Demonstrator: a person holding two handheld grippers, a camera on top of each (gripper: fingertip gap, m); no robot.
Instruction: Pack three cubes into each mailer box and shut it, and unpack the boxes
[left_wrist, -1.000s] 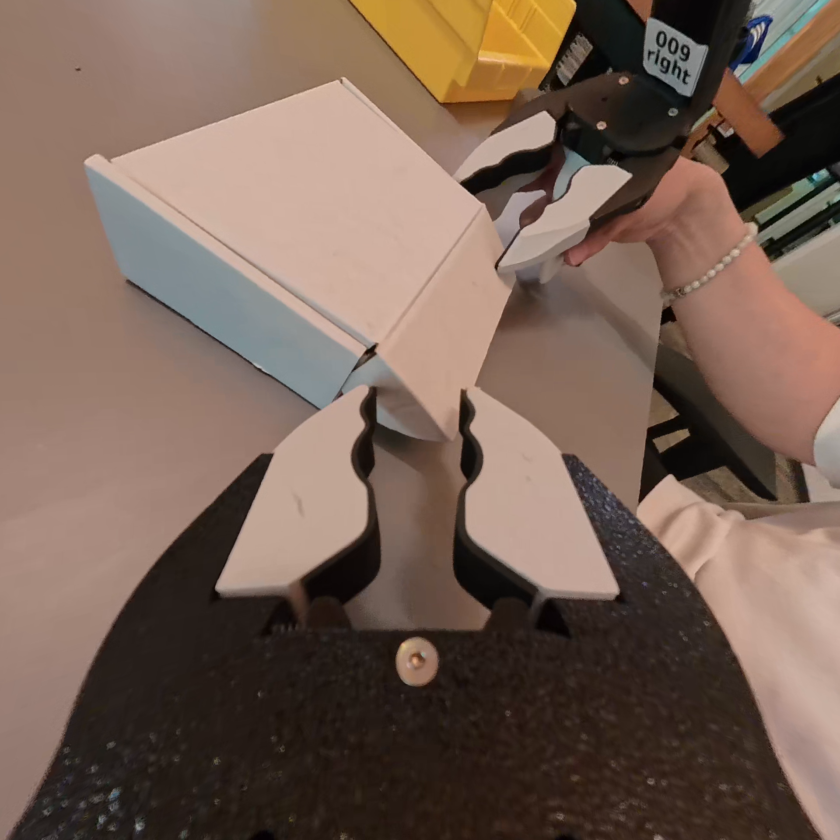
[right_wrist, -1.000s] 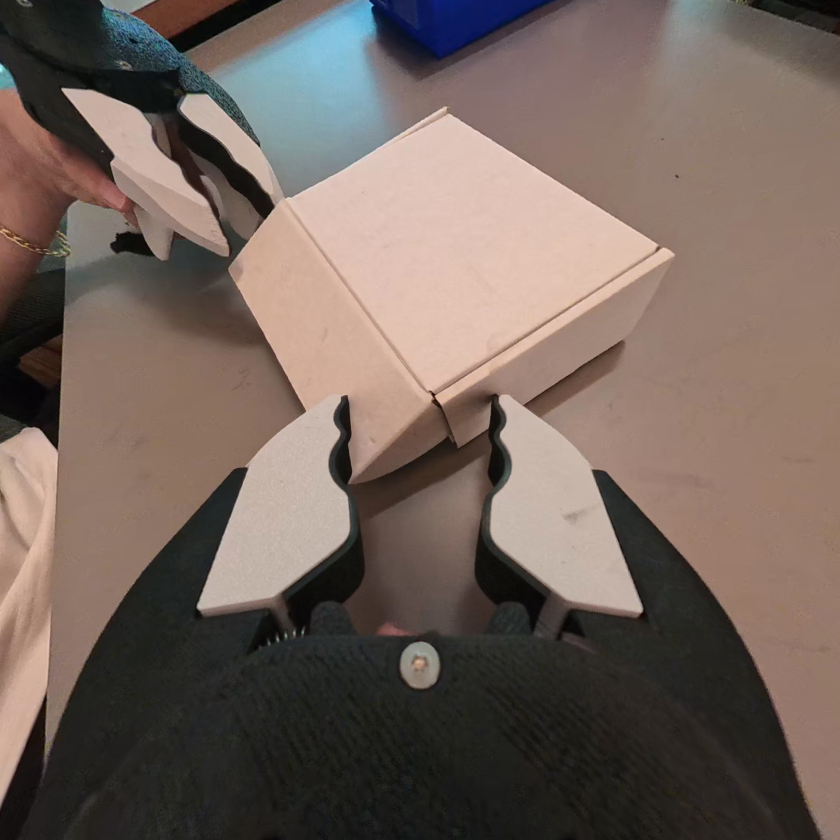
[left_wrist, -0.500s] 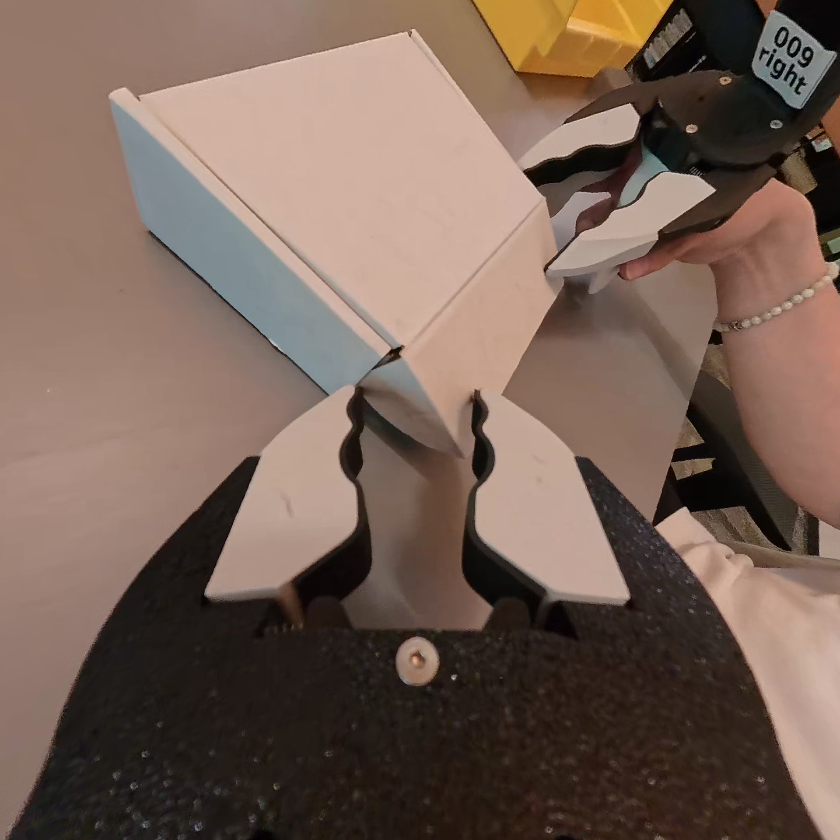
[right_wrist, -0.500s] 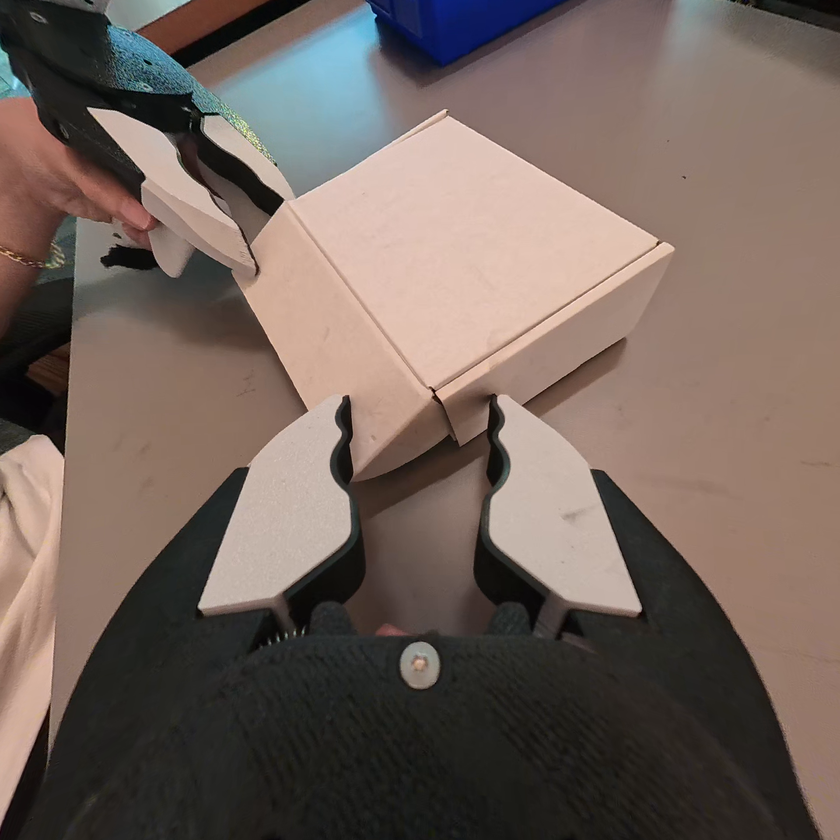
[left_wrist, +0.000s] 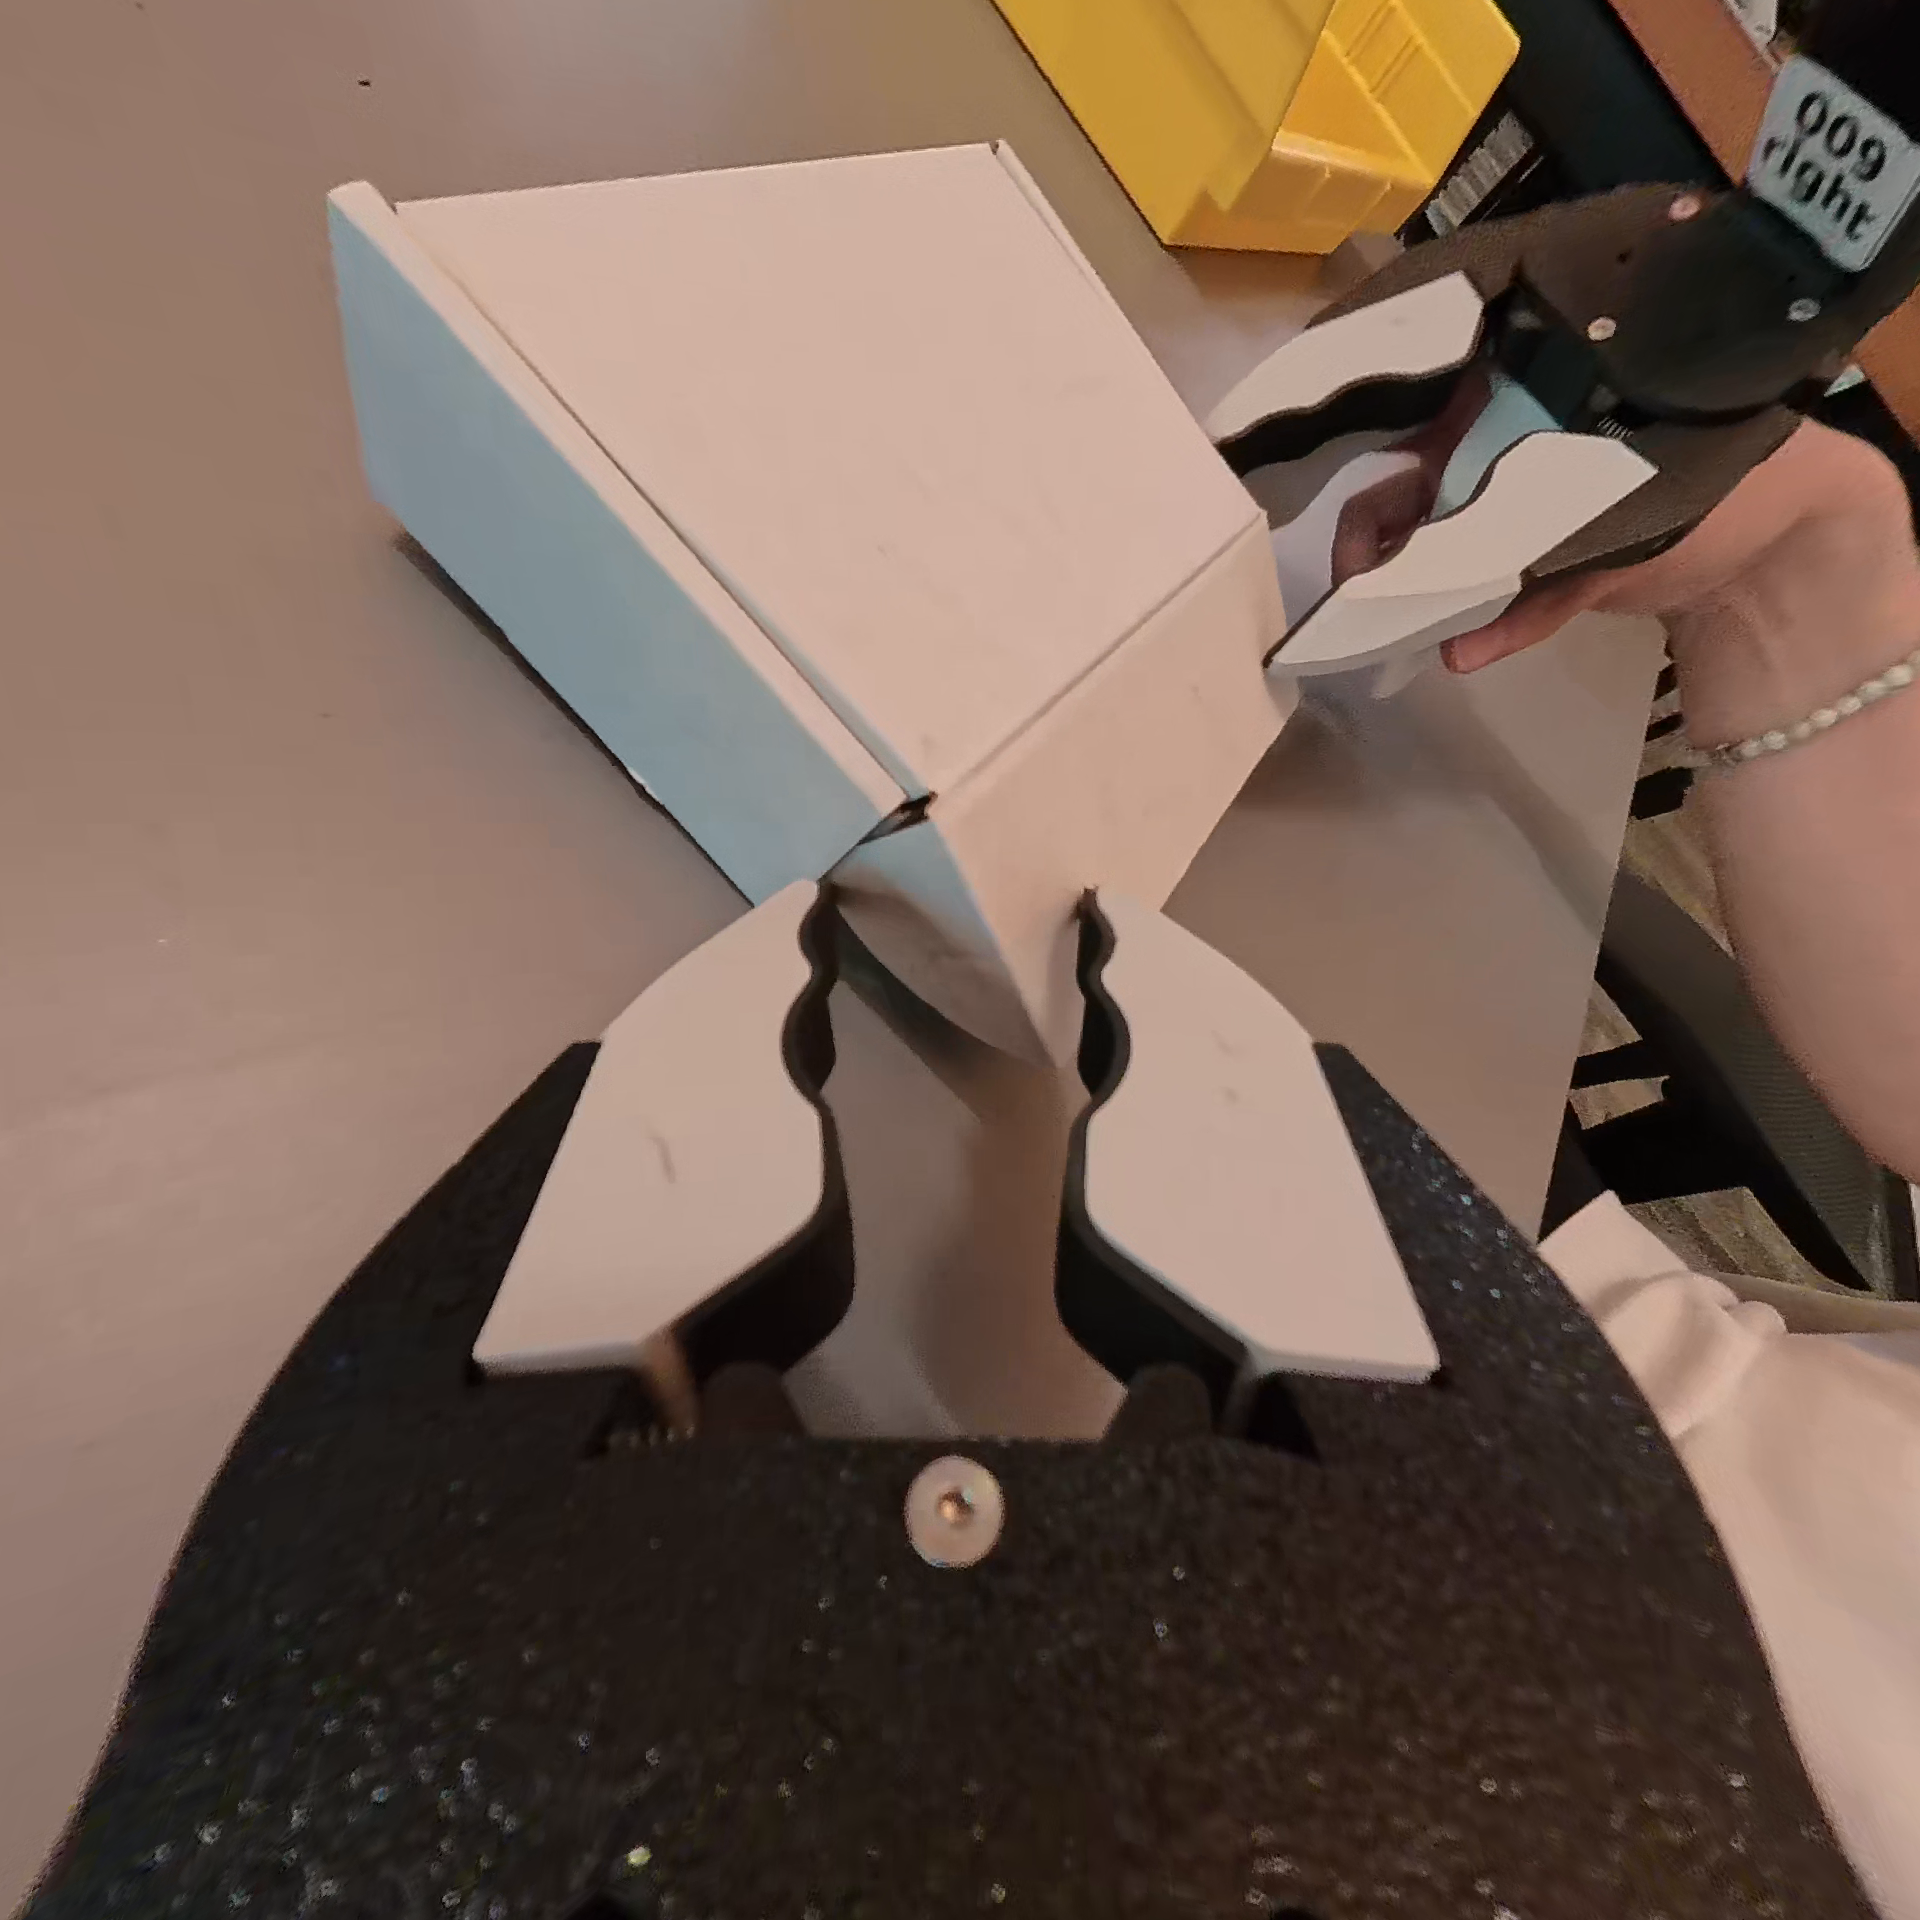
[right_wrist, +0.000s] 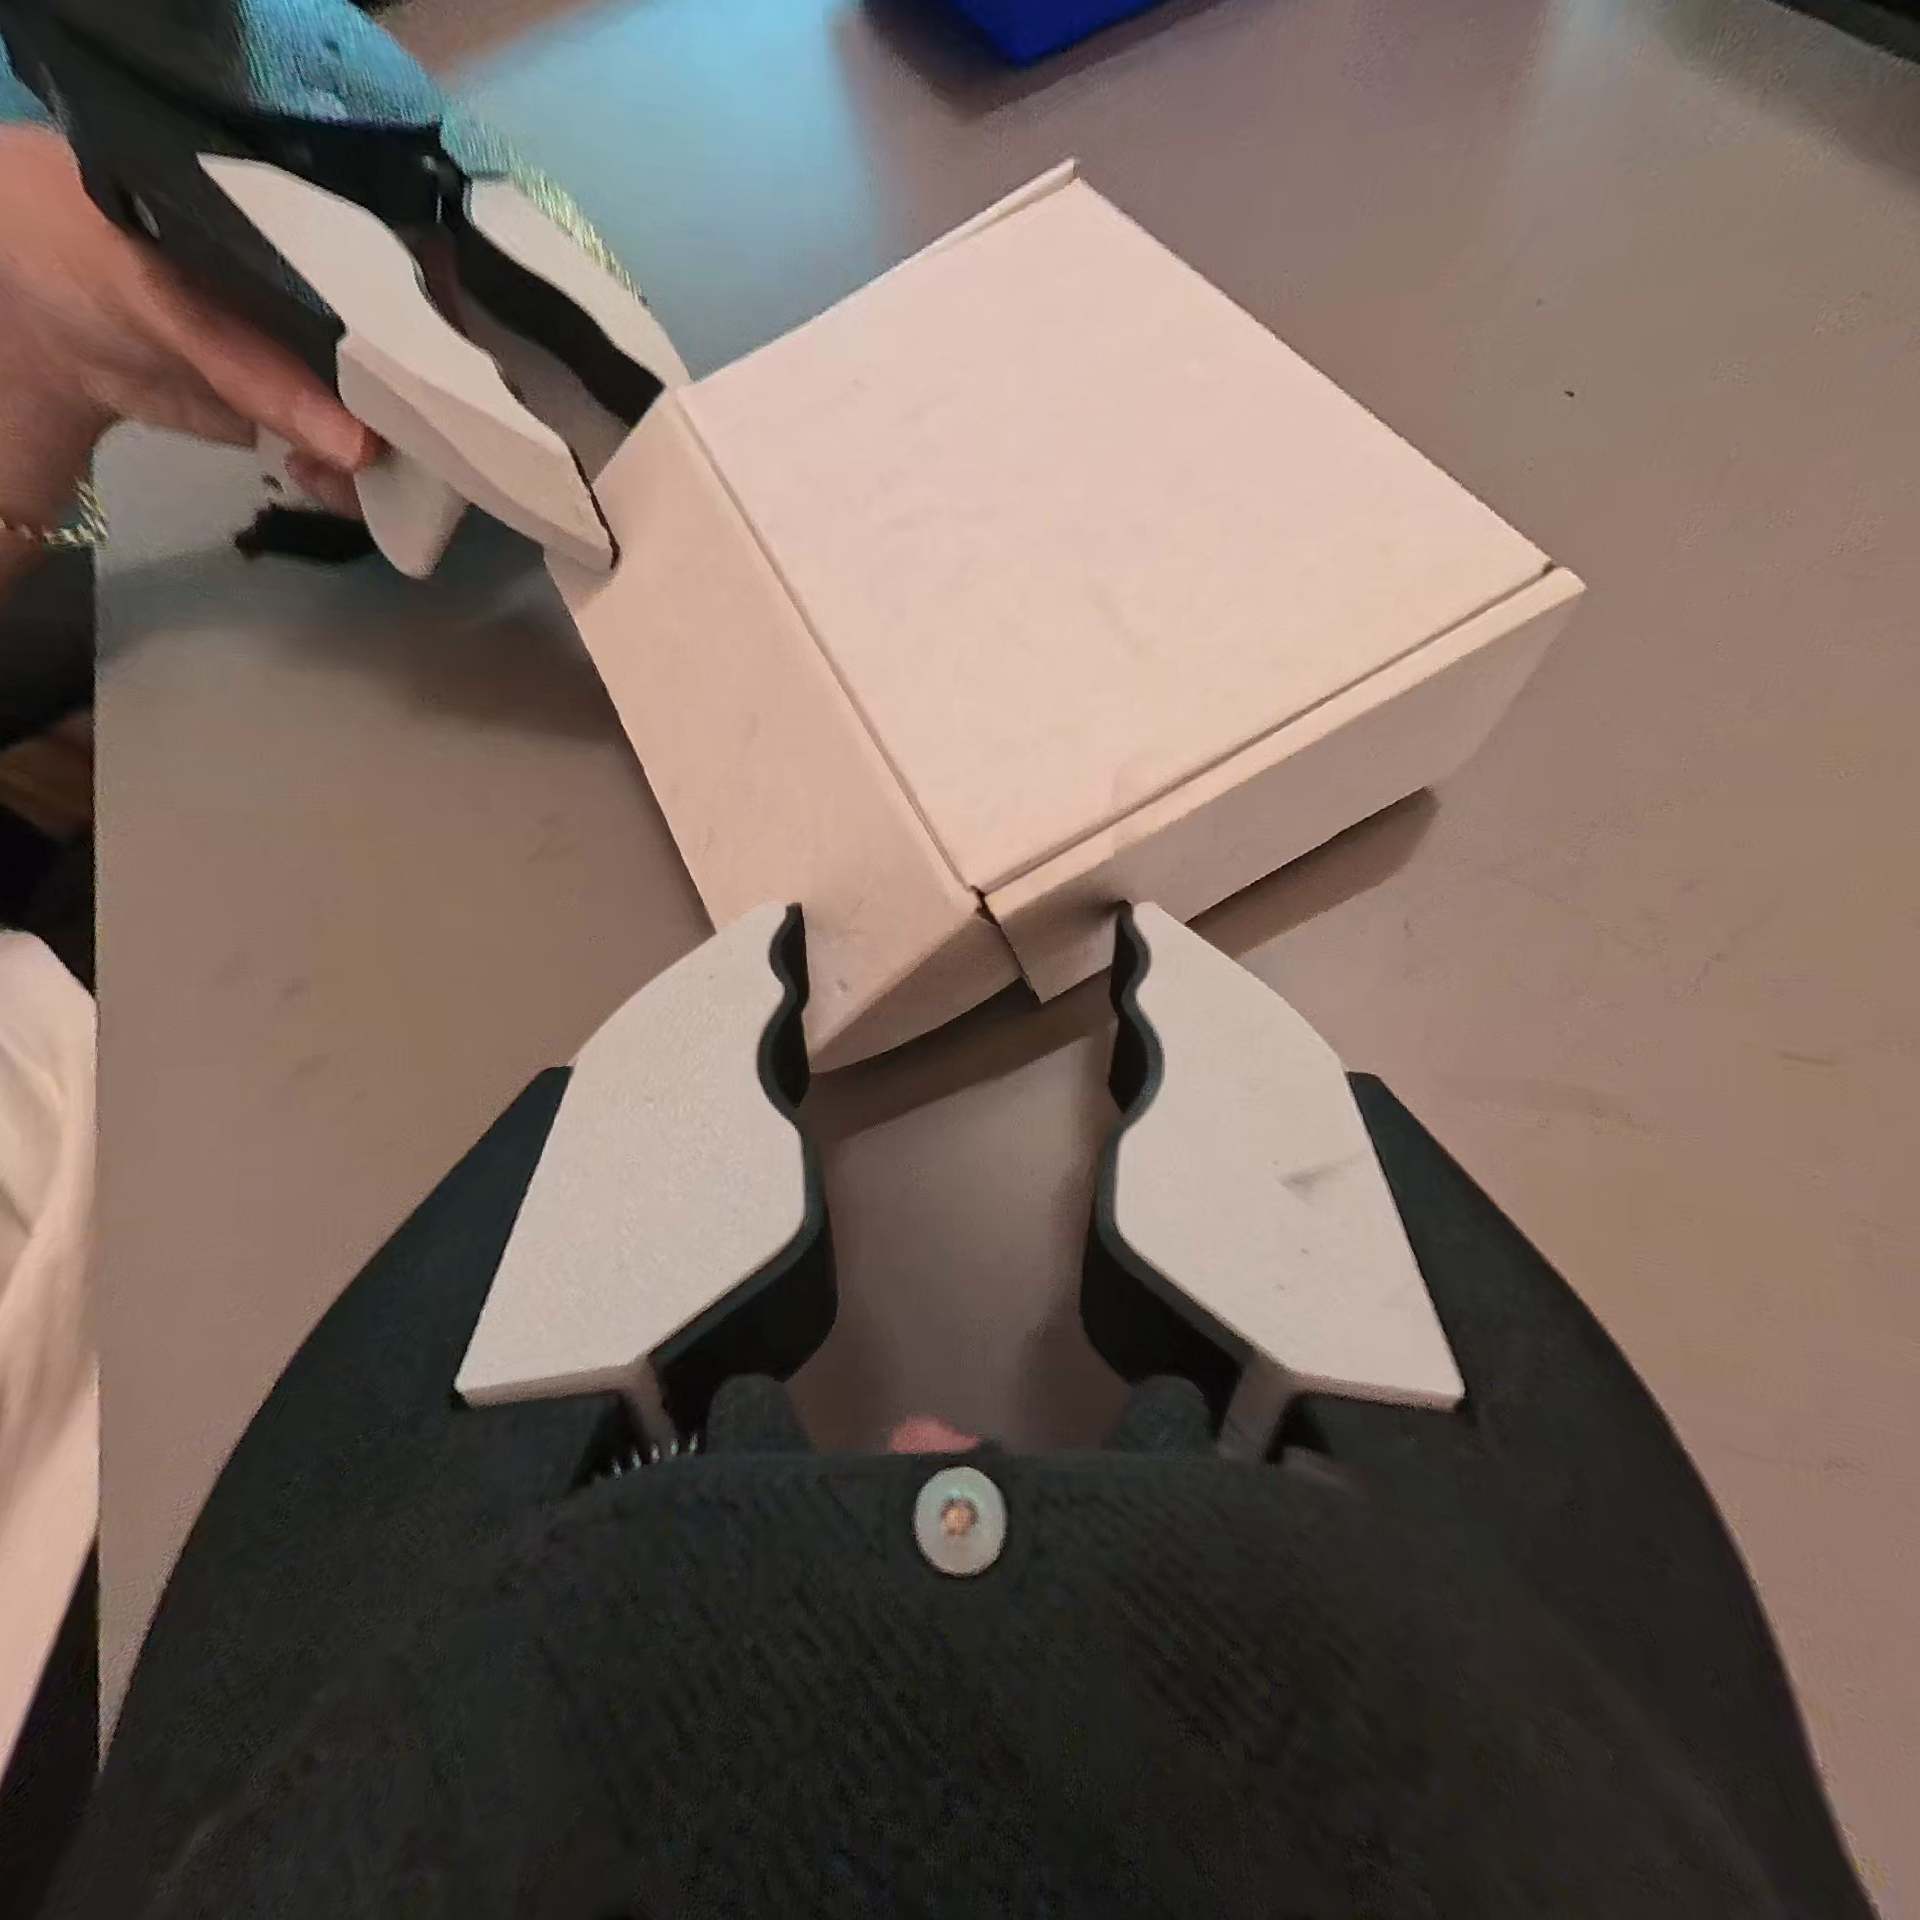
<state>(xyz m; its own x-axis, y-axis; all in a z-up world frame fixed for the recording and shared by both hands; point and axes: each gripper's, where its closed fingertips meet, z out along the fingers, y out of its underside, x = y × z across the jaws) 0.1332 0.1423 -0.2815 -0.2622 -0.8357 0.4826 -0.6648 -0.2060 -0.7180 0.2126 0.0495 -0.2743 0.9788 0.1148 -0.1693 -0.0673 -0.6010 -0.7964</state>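
A white mailer box (left_wrist: 831, 436) lies on the grey table with its lid down and its front flap (left_wrist: 1101, 769) sticking out at a slant. No cubes are in sight. My left gripper (left_wrist: 951, 904) is open, with one end corner of the flap between its fingers. My right gripper (left_wrist: 1257, 545) is open at the flap's other end. In the right wrist view the box (right_wrist: 1091, 540) and flap (right_wrist: 748, 707) show again. There the right gripper (right_wrist: 956, 914) straddles the near flap corner, and the left gripper (right_wrist: 634, 468) touches the far corner.
A yellow bin (left_wrist: 1247, 114) stands past the box, near the table's corner. A blue bin (right_wrist: 1039, 21) sits at the far edge. The table edge (left_wrist: 1579, 987) runs close by the flap, with a person's sleeve (left_wrist: 1766, 1455) and hands beside it.
Both grippers have closed in on the box. The left gripper has moved up against the flap's far corner. The flap's corner now sits deeper between the left fingers. Both stay open.
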